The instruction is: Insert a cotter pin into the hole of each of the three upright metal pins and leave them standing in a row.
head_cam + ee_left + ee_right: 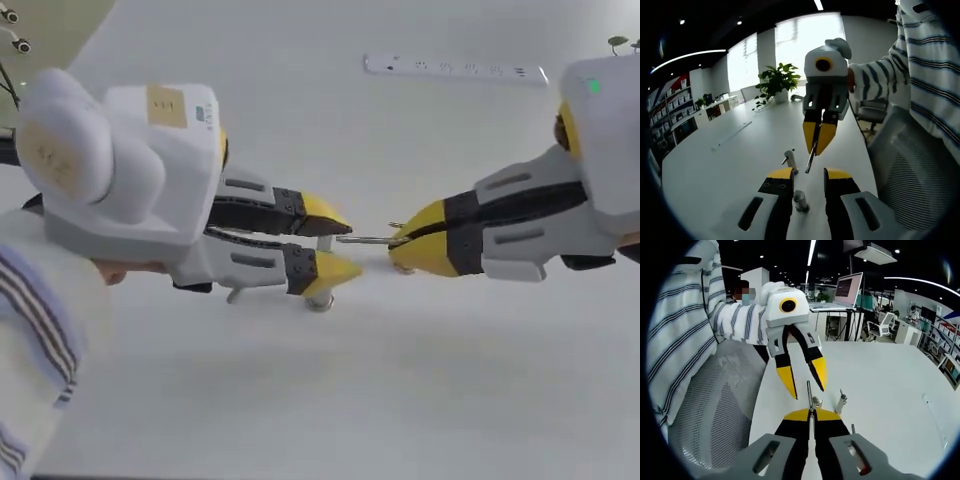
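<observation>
Cotter pin [809, 395]: seemed light, stiff, slippery; better gripped at its tail.
Right tongs [810, 414]: were closed on it.
Left tongs [810, 175]: stood open around metal pin [801, 200].

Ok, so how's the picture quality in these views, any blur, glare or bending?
Head view: soft overall, even light, only faint shadows on the white table under the left gripper. Left gripper view: fisheye curves the table edge, and the windows are blown out. Right gripper view: dim room, bright ceiling strip light, cotter pin fairly sharp.
</observation>
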`<action>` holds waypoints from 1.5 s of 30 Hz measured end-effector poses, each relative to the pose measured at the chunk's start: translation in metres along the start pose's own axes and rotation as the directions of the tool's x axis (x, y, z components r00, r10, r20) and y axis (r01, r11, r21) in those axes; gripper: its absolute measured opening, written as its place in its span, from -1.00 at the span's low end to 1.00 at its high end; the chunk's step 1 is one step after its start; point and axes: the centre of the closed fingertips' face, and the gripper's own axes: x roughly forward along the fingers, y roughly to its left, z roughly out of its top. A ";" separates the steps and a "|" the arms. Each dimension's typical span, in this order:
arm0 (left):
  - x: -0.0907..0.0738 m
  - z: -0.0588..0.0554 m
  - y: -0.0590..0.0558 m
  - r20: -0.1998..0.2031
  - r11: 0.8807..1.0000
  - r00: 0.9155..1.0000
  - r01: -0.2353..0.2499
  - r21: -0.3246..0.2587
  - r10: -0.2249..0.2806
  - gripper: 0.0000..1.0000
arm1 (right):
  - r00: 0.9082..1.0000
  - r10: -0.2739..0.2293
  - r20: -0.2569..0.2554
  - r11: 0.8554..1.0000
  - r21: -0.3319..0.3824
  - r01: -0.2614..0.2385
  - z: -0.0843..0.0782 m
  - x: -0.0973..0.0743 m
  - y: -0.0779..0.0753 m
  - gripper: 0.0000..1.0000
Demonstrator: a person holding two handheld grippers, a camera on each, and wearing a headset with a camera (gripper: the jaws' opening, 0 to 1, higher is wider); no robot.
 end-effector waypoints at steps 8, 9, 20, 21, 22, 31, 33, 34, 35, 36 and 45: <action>0.005 -0.025 0.007 -0.071 1.000 0.997 0.005 -0.003 -0.005 -0.54 | 0.999 -0.032 -0.030 0.998 0.050 0.033 -0.024 0.007 -0.003 -1.00; 0.005 -0.026 0.007 -0.071 1.000 0.997 0.005 -0.009 -0.006 -0.54 | 0.999 -0.038 -0.035 0.998 0.052 0.040 -0.027 0.008 -0.004 -1.00; 0.009 -0.042 0.013 -0.139 1.000 0.990 0.013 -0.012 -0.015 -0.56 | 0.995 -0.062 -0.082 0.996 0.052 0.066 -0.049 0.016 -0.015 -1.00; 0.010 -0.043 0.013 -0.142 1.000 0.990 0.014 -0.012 -0.016 -0.56 | 0.994 -0.064 -0.086 0.996 0.049 0.068 -0.050 0.017 -0.015 -1.00; 0.010 -0.044 0.013 -0.144 1.000 0.990 0.012 -0.012 -0.014 -0.57 | 0.993 -0.066 -0.093 0.996 0.045 0.071 -0.052 0.017 -0.016 -1.00; 0.012 -0.048 0.015 -0.163 1.000 0.987 0.007 -0.028 -0.012 -0.74 | 0.994 -0.055 -0.098 0.998 0.025 0.057 -0.053 0.021 -0.019 -1.00; 0.012 -0.048 0.015 -0.162 1.000 0.987 0.006 -0.030 -0.011 -0.78 | 0.993 -0.056 -0.102 0.998 0.022 0.058 -0.054 0.022 -0.022 -1.00; 0.012 -0.047 0.015 -0.160 0.999 0.987 0.008 -0.036 -0.013 -0.80 | 0.993 -0.056 -0.104 0.998 0.020 0.058 -0.054 0.022 -0.022 -1.00; 0.012 -0.047 0.015 -0.159 0.999 0.987 0.009 -0.040 -0.015 -0.81 | 0.993 -0.056 -0.103 0.998 0.020 0.058 -0.054 0.022 -0.023 -1.00; 0.012 -0.048 0.015 -0.161 0.999 0.987 0.007 -0.046 -0.015 -0.81 | 0.993 -0.055 -0.101 0.998 0.022 0.057 -0.053 0.023 -0.023 -1.00; 0.014 -0.048 0.014 -0.158 0.997 0.987 0.008 -0.079 -0.020 -0.81 | 0.994 -0.045 -0.104 0.999 0.023 0.048 -0.050 0.030 -0.020 -1.00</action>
